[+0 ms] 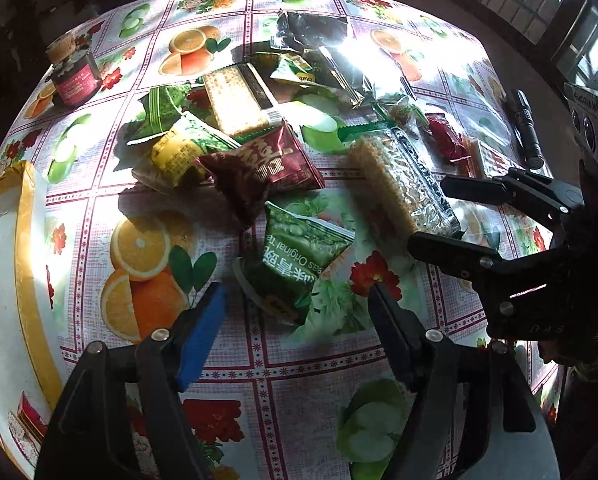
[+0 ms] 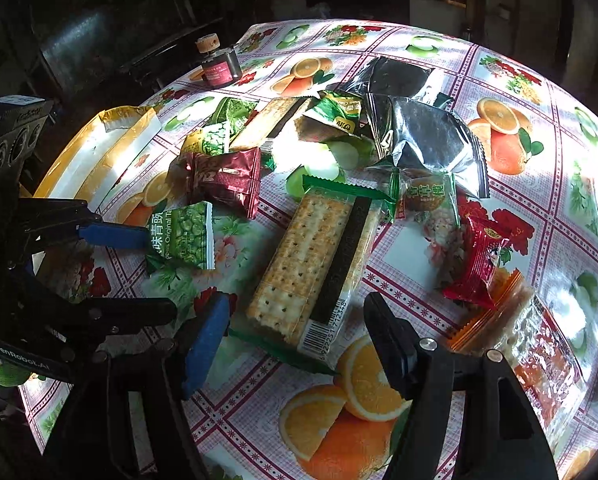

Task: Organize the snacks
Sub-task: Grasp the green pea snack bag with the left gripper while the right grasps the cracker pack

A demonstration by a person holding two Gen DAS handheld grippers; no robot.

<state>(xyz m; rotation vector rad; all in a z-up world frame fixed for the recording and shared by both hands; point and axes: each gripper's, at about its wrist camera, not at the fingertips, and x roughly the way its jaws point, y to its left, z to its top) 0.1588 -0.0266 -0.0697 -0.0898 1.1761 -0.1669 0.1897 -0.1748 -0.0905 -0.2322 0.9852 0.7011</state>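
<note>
Worktop: round worktop (image 1: 291,376) under a shiny plastic cloth printed with oranges, green apples and red flowers; bright sun falls across it and the room behind is dark.
Left gripper: left gripper (image 1: 295,300) hangs low over the cloth, its fingers (image 1: 203,328) spread apart with nothing pinched. One finger has a blue pad, the other is black.
Green pea bag: small green foil bag of peas (image 1: 299,260) lies flat on the cloth between the left fingers, not squeezed by them.
Right gripper: right gripper (image 2: 295,316) has its fingers (image 2: 207,336) spread apart too, holding nothing.
Cracker pack: long clear pack of square crackers with a green end and a barcode (image 2: 315,268) lies just ahead of the right fingers, its near end between them.
Red candy: small shiny red wrapped sweet (image 2: 479,260) sits to the right of the crackers, beside an orange-edged clear pack (image 2: 535,328).
Dark red bag: puffy dark red foil bag (image 1: 259,168) lies just behind the pea bag.
Snack pile: more green, yellow and silver-black packets (image 1: 311,36) lie jumbled in the middle.
White box: white box with yellow tape (image 1: 7,280) sits at the left edge.
Far things: small dark jar with a pink label and cork lid (image 1: 75,76) stands far left; a black torch (image 1: 527,128) lies far right.
</note>
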